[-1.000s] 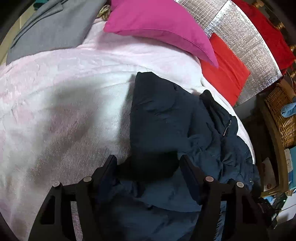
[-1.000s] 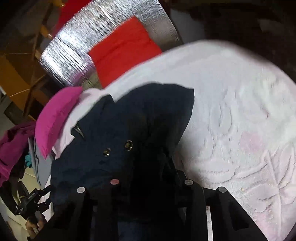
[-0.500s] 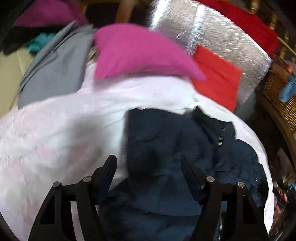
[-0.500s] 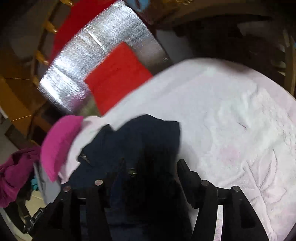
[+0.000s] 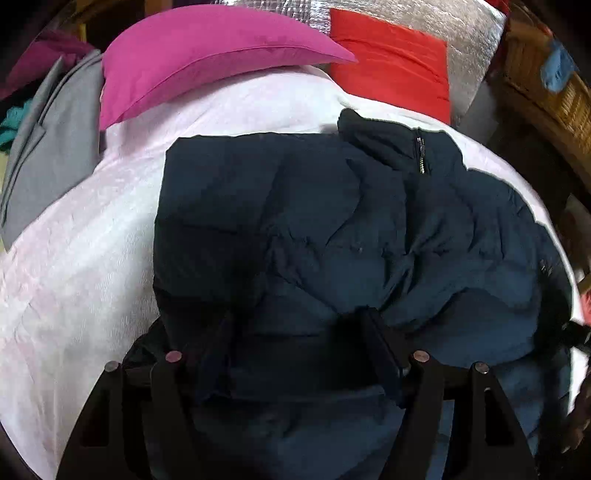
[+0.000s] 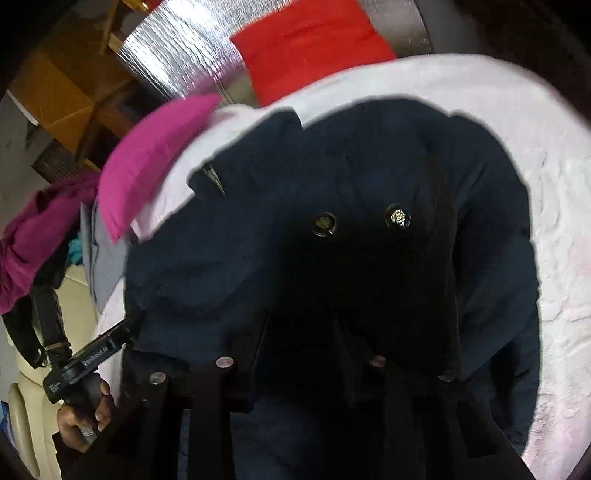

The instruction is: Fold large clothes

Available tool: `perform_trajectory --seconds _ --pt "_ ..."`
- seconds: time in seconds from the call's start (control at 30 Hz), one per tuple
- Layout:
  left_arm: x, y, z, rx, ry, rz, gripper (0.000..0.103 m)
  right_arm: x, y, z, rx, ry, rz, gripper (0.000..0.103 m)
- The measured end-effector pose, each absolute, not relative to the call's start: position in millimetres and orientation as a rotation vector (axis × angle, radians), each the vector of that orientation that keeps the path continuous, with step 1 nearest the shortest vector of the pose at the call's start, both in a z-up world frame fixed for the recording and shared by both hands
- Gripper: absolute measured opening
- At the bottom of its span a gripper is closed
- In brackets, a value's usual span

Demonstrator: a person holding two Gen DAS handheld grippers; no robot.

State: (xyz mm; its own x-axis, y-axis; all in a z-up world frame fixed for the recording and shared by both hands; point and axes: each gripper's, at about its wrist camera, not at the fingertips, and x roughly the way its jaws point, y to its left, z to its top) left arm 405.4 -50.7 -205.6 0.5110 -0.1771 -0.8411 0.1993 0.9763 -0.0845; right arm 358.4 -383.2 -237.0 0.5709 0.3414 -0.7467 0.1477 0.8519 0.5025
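Note:
A dark navy padded jacket (image 5: 332, 229) lies crumpled on a pale pink bedspread (image 5: 74, 258); its zip collar (image 5: 417, 155) points toward the pillows. My left gripper (image 5: 299, 328) hovers over the jacket's near edge with its fingers apart and cloth between and under them. In the right wrist view the same jacket (image 6: 332, 240) shows two metal snaps (image 6: 397, 218). My right gripper (image 6: 303, 332) is low over the jacket; dark fabric hides its fingertips. The left gripper (image 6: 92, 354), held by a hand, shows at the lower left of that view.
A magenta pillow (image 5: 207, 51) and a red pillow (image 5: 391, 59) lie at the head of the bed against a silver padded headboard (image 5: 476, 33). A grey garment (image 5: 48, 147) lies at the left. A wicker basket (image 5: 554, 92) stands at the right.
Both grippers have pulled back and then come lower over the jacket. The jacket now lies spread wider across the bed, its left part flatter.

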Motion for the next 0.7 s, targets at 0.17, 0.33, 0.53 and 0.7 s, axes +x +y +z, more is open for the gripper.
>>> perform_trajectory --seconds 0.17,0.33,0.53,0.7 --pt "402 -45 -189 -0.047 0.996 -0.249 0.072 355 -385 -220 0.595 0.903 0.153 0.039" --pt "401 -40 -170 -0.085 0.927 -0.249 0.072 369 -373 -203 0.612 0.837 0.182 0.039" --pt "418 -37 -191 -0.045 1.011 -0.174 0.072 397 -356 -203 0.578 0.872 0.163 0.044" --pt "416 -42 -191 0.022 1.014 -0.173 0.073 415 -342 -224 0.522 0.947 0.128 0.046"
